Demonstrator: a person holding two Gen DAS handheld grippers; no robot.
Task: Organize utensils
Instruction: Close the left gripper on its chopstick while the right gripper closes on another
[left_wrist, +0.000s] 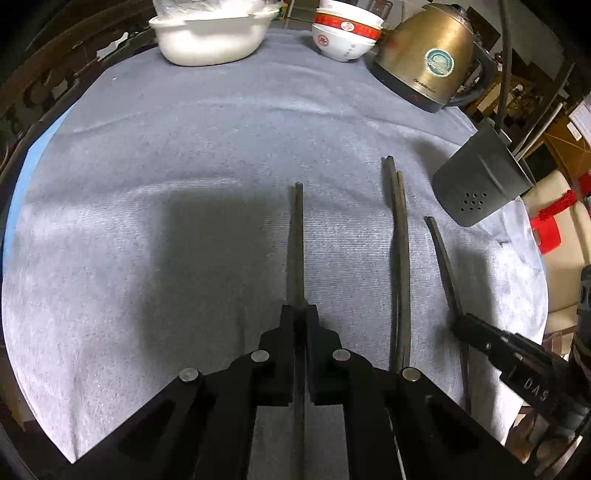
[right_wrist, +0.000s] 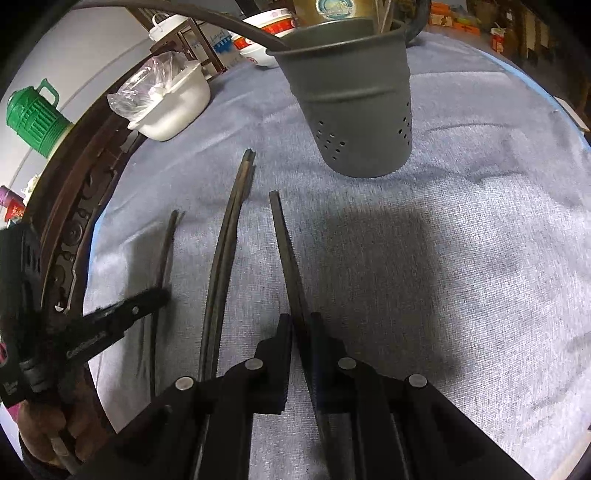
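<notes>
While each claw grips one chopstick | left gripper (left_wrist: 300, 314) clamped on left chopstick (left_wrist: 296, 236) | right gripper (right_wrist: 301, 321) clamped on right chopstick (right_wrist: 286, 243) | chopstick pair (right_wrist: 229, 236) at 11 o'clock, loose on cloth (right_wrist: 443, 258) | grey holder (right_wrist: 354, 103) at 12 o'clock, holds thin sticks, unclear | most left.

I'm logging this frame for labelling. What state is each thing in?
Left tongs: shut on a chopstick.
Right tongs: shut on a chopstick.
Chopstick pair: lying loose on the cloth.
Grey holder: upright, mouth open.
Kettle: lid closed.
</notes>
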